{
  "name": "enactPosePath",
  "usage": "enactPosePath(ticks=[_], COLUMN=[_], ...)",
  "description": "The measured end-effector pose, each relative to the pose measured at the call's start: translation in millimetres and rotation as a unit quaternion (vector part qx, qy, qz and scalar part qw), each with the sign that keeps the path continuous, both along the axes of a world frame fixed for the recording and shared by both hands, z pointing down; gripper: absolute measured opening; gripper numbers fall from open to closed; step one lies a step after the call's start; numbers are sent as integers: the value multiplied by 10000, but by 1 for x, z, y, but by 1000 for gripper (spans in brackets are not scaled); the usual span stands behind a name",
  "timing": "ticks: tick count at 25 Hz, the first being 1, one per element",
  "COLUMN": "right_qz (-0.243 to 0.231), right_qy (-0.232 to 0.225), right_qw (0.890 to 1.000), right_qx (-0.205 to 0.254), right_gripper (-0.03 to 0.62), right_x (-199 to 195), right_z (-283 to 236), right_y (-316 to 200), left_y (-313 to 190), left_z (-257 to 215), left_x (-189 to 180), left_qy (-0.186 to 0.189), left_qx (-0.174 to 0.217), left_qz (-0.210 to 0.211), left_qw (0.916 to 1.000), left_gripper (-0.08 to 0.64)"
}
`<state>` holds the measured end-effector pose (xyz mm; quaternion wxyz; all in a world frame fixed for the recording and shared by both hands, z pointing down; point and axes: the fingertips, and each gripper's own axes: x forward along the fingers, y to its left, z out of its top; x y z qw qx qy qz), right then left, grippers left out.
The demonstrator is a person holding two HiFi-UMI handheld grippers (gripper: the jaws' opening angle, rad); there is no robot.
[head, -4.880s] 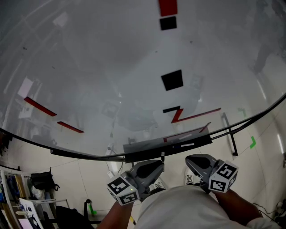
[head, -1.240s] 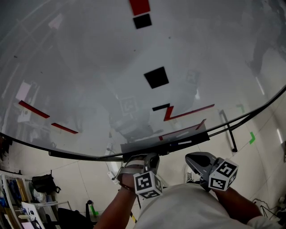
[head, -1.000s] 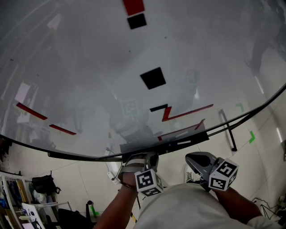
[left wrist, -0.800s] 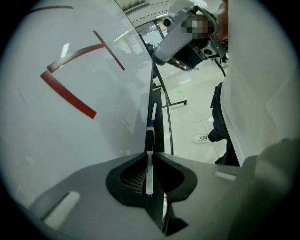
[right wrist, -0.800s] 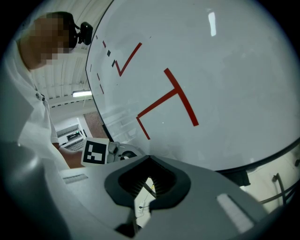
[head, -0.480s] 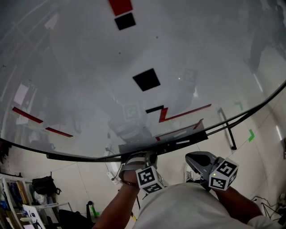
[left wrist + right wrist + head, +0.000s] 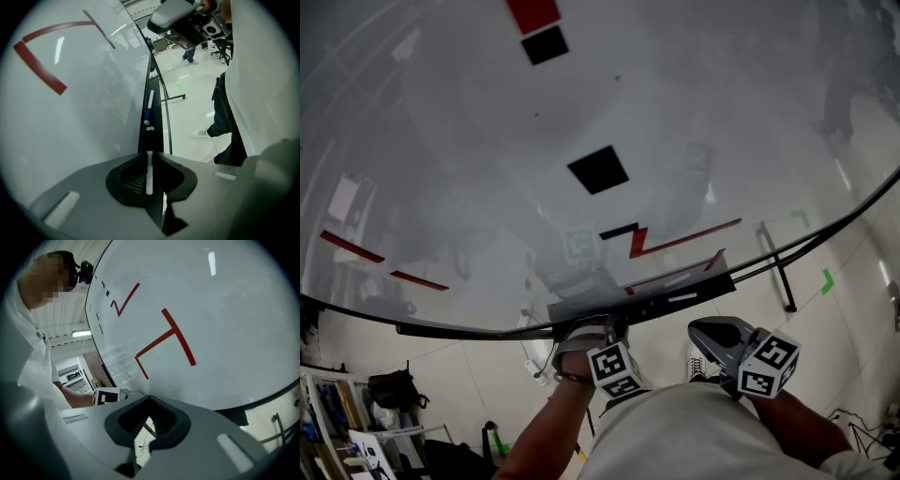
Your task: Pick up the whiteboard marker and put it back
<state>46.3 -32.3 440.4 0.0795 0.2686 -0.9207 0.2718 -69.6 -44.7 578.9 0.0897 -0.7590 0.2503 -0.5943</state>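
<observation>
Nearest: the person's white shirt [image 7: 694, 436] at the lower edge of the head view, with a bare forearm [image 7: 546, 433] running up to the left gripper [image 7: 149, 153].

Entry, the left gripper: set at the left part of the black tray [image 7: 157, 123] under the whiteboard [image 7: 469, 141], pointing along the tray. Its jaws are drawn together. Only a thin white line shows between them, and what that line is cannot be told.

Entry, the right gripper [image 7: 149, 398]: held off the tray, to the right of the left one, over the floor [image 7: 853, 356] and facing the board. Jaws together, nothing between them.

Entry, the whiteboard marker [image 7: 149, 103]: white barrel, blue band toward its near end. It lies lengthwise in the tray, ahead of the left jaws and apart from them.

Entry, the whiteboard: large and glossy, with room reflections. It bears:
- a black square [image 7: 598, 170] near the middle
- a red square [image 7: 532, 13] and a smaller black square [image 7: 545, 44] at the top
- a black-and-red zigzag [image 7: 647, 239] above the tray
- two red strokes [image 7: 352, 247] at the left

Farthest: pale floor tiles with a green mark [image 7: 827, 280], a dark stand bar [image 7: 776, 267] and a black bag [image 7: 392, 384] at lower left.
</observation>
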Motion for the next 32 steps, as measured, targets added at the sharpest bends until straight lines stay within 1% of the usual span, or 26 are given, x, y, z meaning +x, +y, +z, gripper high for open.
enactPosePath(ticks=[3, 11, 13, 20, 24, 26, 28, 32], right_qz=[8, 19, 23, 10, 3, -6, -22, -80], right_qy=[-10, -10, -16, -19, -28, -37, -39, -46], right_qw=[10000, 10000, 10000, 10000, 10000, 10000, 10000, 10000], right_qx=[-11, -21, -18, -23, -28, -22, -25, -22], right_gripper=[2, 2, 2, 2, 2, 2, 2, 2], right_x=[0, 2, 2, 1, 0, -1, -3, -7], right_z=[0, 1, 1, 1, 1, 1, 2, 2], right_y=[-1, -1, -1, 0, 0, 0, 0, 1], left_y=[0, -8, -8, -6, -4, -2, 0, 7], left_z=[3, 1, 2, 0, -6, -10, -16, -23], left_x=[0, 0, 0, -1, 1, 3, 7, 13], left_qy=[-6, 42, 57, 92, 375, 619, 942, 1538], left_qx=[-12, 184, 188, 198, 191, 148, 83, -146], left_qz=[-9, -59, -80, -112, -287, -431, -607, -911], left_qw=[10000, 9998, 9998, 9997, 9987, 9970, 9937, 9838], left_gripper=[55, 59, 78, 78, 70, 42, 21, 17])
